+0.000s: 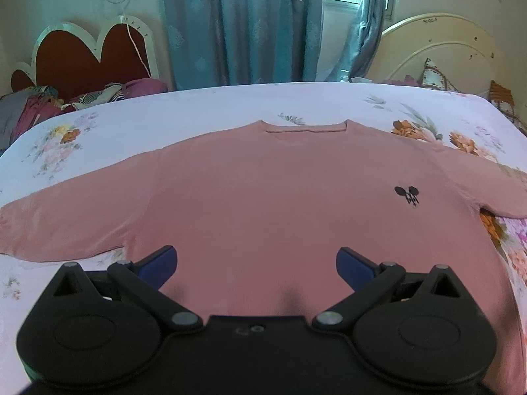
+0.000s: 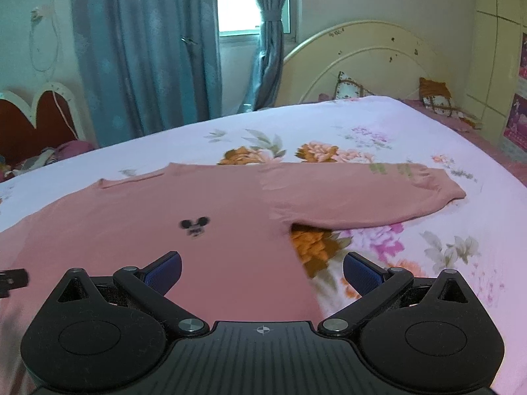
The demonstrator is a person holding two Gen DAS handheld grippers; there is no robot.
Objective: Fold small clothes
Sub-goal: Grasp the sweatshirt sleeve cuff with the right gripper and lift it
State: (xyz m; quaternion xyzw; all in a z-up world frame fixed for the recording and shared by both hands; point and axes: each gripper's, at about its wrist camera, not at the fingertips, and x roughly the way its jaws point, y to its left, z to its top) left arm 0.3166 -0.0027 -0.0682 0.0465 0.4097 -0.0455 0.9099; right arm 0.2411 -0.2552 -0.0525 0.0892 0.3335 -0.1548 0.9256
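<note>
Lay flat and face up on the floral bedsheet (image 2: 378, 121), the pink sweater (image 1: 263, 181), both sleeves spread wide, neckline at the far side; looked soft, light and limp, a fine knit likely to sag and crease once lifted; best pinched at the hem corners or a sleeve cuff (image 2: 451, 191); bore a small black mouse-ear print (image 2: 194, 225) on the chest; hovered over the near hem, left gripper (image 1: 257, 260) and right gripper (image 2: 262, 268), blue pads parted wide, grasping nothing.
</note>
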